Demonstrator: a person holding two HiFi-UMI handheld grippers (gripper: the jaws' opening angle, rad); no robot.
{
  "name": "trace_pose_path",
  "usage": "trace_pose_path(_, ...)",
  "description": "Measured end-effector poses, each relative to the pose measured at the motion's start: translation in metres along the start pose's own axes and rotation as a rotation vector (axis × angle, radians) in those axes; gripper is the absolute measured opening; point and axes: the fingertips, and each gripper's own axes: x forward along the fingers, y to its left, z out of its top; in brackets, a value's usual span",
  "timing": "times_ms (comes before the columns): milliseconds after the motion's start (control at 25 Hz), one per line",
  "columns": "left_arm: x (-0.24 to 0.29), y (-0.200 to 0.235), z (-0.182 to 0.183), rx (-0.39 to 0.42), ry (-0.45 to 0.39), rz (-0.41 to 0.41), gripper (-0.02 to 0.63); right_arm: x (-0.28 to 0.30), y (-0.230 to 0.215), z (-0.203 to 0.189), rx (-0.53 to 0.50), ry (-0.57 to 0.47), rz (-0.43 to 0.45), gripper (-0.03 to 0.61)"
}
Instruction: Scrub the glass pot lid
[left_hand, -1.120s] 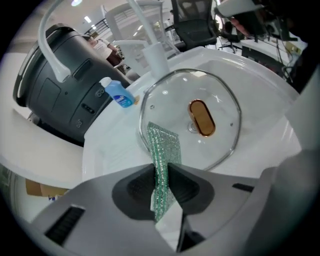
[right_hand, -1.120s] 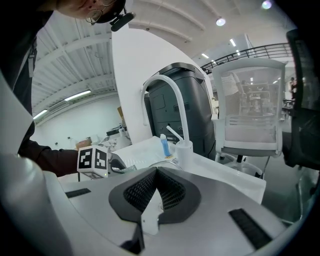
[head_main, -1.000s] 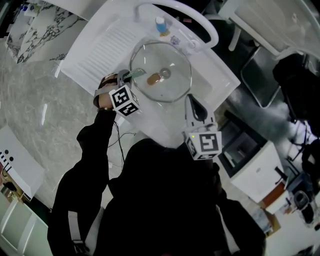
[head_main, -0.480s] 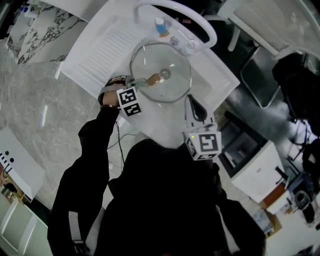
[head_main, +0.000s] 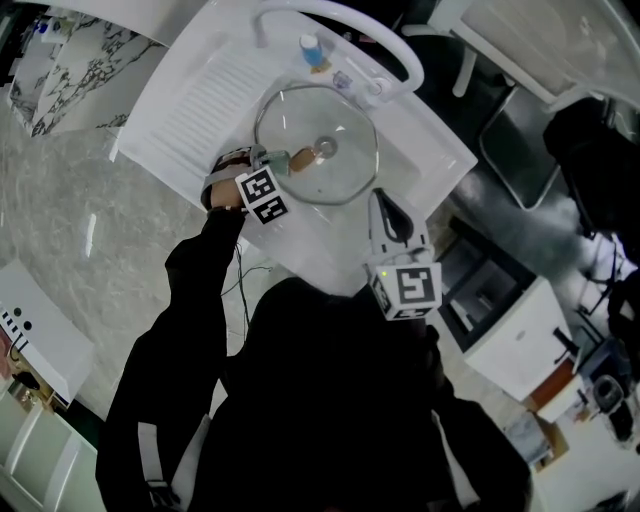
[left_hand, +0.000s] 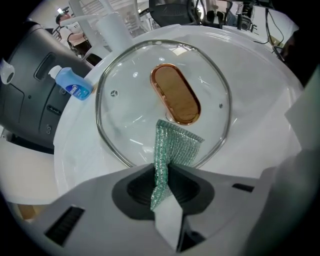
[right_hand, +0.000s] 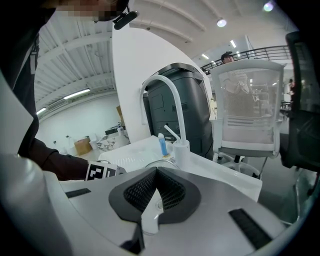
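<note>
In the head view, the glass pot lid (head_main: 343, 172) is seen lying flat, knob up, in the basin of a white sink (head_main: 440, 150), below an arched white faucet (head_main: 405, 45). The left gripper (head_main: 283, 160) is held over the lid's left rim. The right gripper (head_main: 386, 205) is poised at the near side of the sink, just off the lid. A grey marbled counter (head_main: 90, 220) extends to the left.

In the left gripper view, the jaws are seen clamped tight on a green mesh scrubbing cloth (left_hand: 177, 147). Its free end is draped on the glass just beside the copper-coloured oval knob (left_hand: 175, 94). A blue bottle (left_hand: 74, 89) lies at the far left rim.

For a good scrub, the cloth should probably be pressed flat and worked in overlapping strokes around the knob and out to the metal edge. The lid is not fixed in place and could slide on the smooth basin, so light pressure or steadying from the other gripper may be needed.

In the right gripper view, the jaws are seen brought together with nothing between them. Beyond the sink, a dark grey machine (right_hand: 182, 105) and a white chair (right_hand: 250, 110) are shown in a high, brightly lit hall.
</note>
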Motion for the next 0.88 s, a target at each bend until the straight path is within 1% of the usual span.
trace_pose_path(400, 0.002, 0.013, 0.009, -0.037, -0.002, 0.049, 0.072, 0.003, -0.010, -0.004, 0.003, 0.003, -0.007, 0.004)
trace_pose_path(560, 0.000, 0.022, 0.014, -0.036, -0.009, 0.062, 0.072, 0.003, -0.012, -0.004, 0.001, 0.014, -0.010, 0.003)
trace_pose_path(880, -0.002, 0.035, 0.020, -0.042, -0.018, 0.090, 0.072, 0.004, -0.015, -0.002, 0.013, -0.001, -0.011, 0.003)
